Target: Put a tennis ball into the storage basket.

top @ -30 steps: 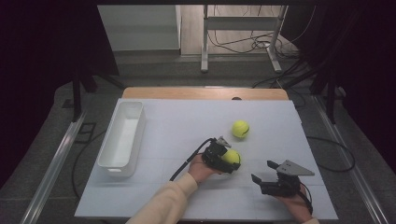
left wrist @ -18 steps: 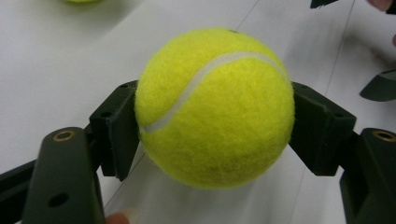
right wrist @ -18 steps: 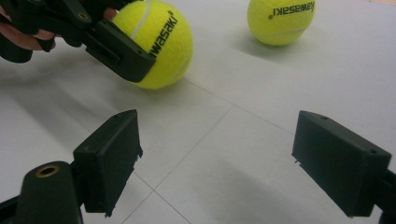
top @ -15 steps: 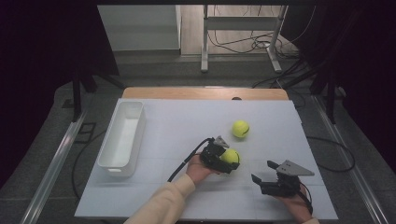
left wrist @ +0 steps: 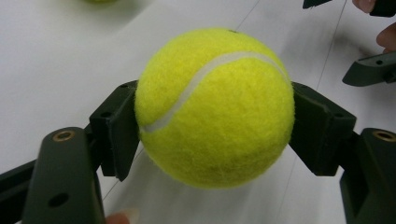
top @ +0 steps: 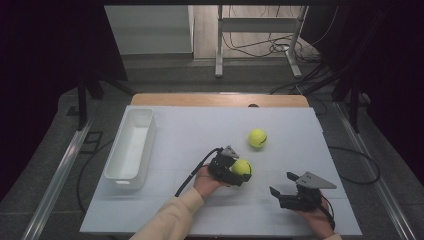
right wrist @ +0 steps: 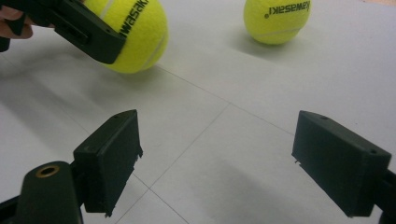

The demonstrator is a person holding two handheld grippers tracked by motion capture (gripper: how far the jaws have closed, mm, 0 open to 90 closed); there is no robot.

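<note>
A: White table [top: 190,135] in a dark room, empty bin [top: 131,145] at its left.

B: Progress?

A: Early, I'd judge. Left gripper [top: 239,172] clamps one tennis ball [top: 242,167] mid-table; second ball [top: 257,138] lies loose nearby. Right gripper [top: 283,187] gapes, holding nothing.

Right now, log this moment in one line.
left gripper: shut on tennis ball | right gripper: open | second ball: on table
</note>
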